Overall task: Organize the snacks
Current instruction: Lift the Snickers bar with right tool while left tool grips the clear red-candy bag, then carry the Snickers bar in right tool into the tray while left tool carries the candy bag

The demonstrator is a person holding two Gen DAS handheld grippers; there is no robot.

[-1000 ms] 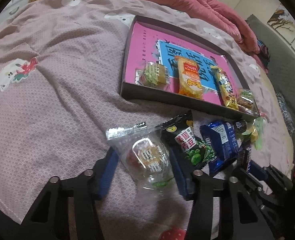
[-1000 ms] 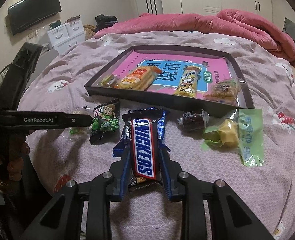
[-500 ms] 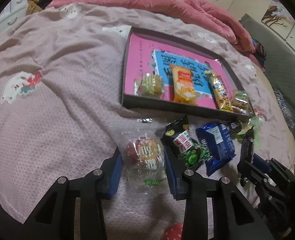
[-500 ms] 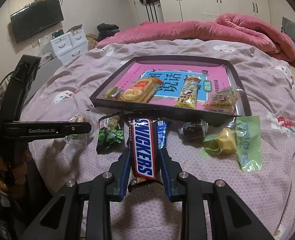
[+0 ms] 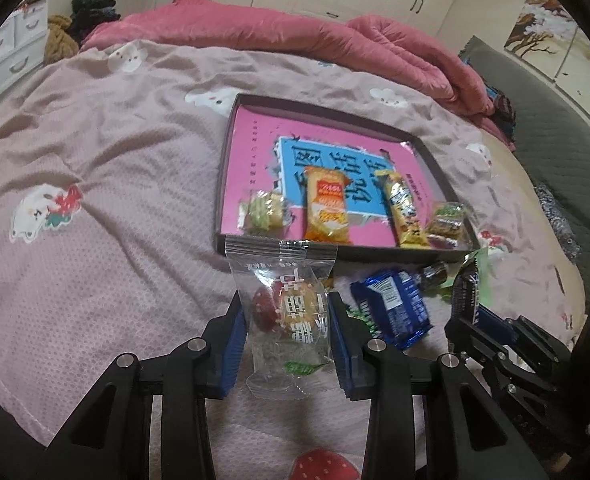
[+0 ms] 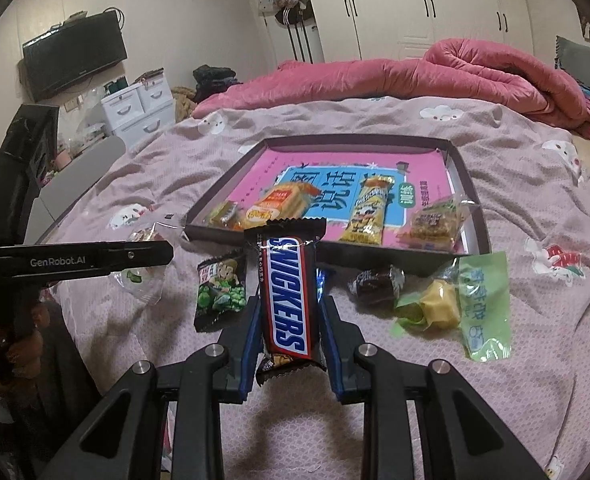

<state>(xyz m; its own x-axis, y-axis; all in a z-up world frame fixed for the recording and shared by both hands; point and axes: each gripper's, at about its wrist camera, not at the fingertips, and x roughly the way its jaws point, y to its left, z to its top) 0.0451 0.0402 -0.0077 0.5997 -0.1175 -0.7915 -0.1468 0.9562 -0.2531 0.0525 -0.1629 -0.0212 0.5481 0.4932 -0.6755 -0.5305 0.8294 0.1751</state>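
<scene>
- Left gripper [image 5: 287, 320]: clamped on a clear-wrapped pastry packet [image 5: 287, 312], lower centre of the left wrist frame, held just before the tray's near wall.
- Right gripper [image 6: 288, 322]: clamped on a Snickers bar [image 6: 287, 296], centre of the right wrist frame.
- Dark tray [image 6: 469, 200]: upper centre, on the pink bedspread [image 6: 535, 280], holding four wrapped snacks.
- Green pea packet [image 6: 221, 290]: on the bedspread, left of the bar.

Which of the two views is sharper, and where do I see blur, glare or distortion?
Right wrist view: sharper, the Snickers bar lettering reads clearly; the wardrobe doors bend toward the rim. Left wrist view: softer, print on the tray is smeared, the clear candy packet shows faint sheen; black corners in both.
</scene>
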